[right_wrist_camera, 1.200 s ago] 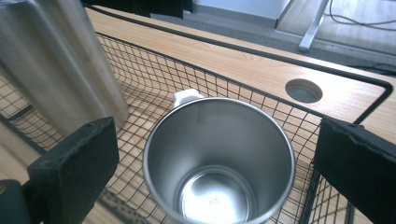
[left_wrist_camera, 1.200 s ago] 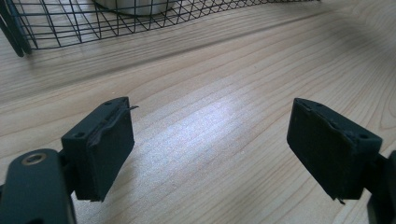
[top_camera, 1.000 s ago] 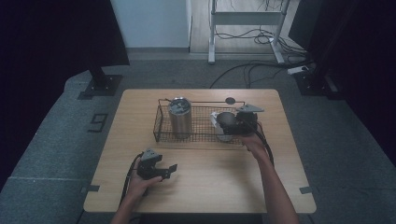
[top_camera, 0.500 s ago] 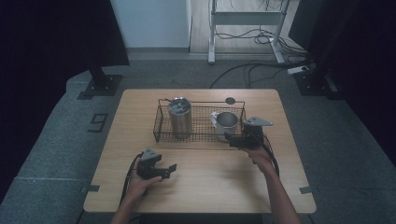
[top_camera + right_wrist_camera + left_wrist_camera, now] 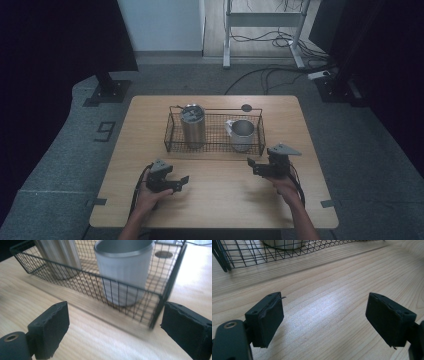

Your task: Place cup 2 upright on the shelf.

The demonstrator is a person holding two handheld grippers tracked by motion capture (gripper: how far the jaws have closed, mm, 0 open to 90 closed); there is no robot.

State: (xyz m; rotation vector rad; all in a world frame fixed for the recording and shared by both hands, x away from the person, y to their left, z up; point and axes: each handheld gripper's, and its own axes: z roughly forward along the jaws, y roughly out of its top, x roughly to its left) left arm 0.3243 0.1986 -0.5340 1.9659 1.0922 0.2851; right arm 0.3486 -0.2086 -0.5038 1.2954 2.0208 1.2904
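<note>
Upright in the wire basket (image 5: 215,148), straight ahead of the right claw (image 5: 254,167) and just beyond its tips behind the mesh: the metal mug (image 5: 242,134), open end up, likely set there so the walls steady it beside the tall steel tumbler (image 5: 192,125) farther off to that claw's left. Jaws wide apart and empty, low over the table (image 5: 225,205), probably to stay clear of the mug. Left claw (image 5: 182,182) likewise spread on nothing, well short of the basket, apparently idle.

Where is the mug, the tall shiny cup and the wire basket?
mug (image 5: 243,134), high view, on its side wall.
tall shiny cup (image 5: 193,129), high view, on its side.
wire basket (image 5: 172,131), high view, on its left end wall.
</note>
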